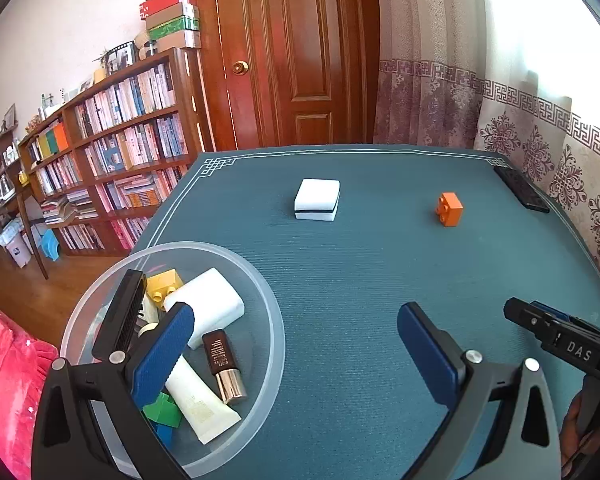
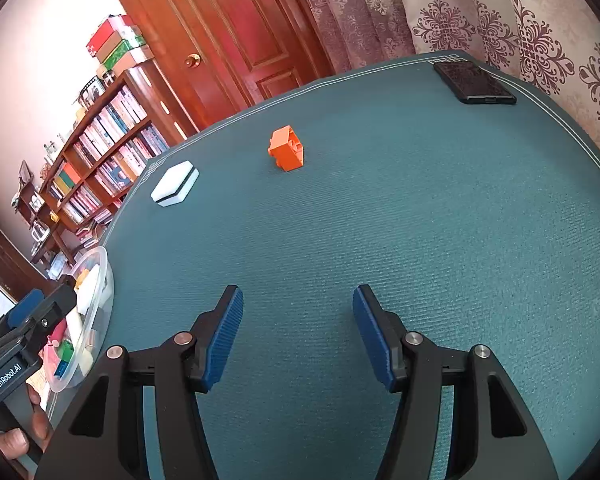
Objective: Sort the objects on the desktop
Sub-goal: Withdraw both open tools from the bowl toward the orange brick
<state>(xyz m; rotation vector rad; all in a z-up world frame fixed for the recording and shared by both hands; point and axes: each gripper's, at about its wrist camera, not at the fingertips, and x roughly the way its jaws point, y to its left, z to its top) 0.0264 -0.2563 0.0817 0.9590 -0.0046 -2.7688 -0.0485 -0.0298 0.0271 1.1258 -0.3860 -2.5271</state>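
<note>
The orange brick (image 2: 286, 149) and white eraser (image 2: 175, 183) lie apart on our mat (image 2: 420, 240) (far half), a phone (image 2: 474, 82) beyond. Our bowl (image 1: 260, 280) holds the sorted things. Both our left gripper (image 1: 296, 344) and right gripper (image 2: 298, 336) gape wide, empty.

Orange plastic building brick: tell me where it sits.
The orange plastic building brick lies on the teal mat, between the white sponge block to its left and the black phone.
</note>
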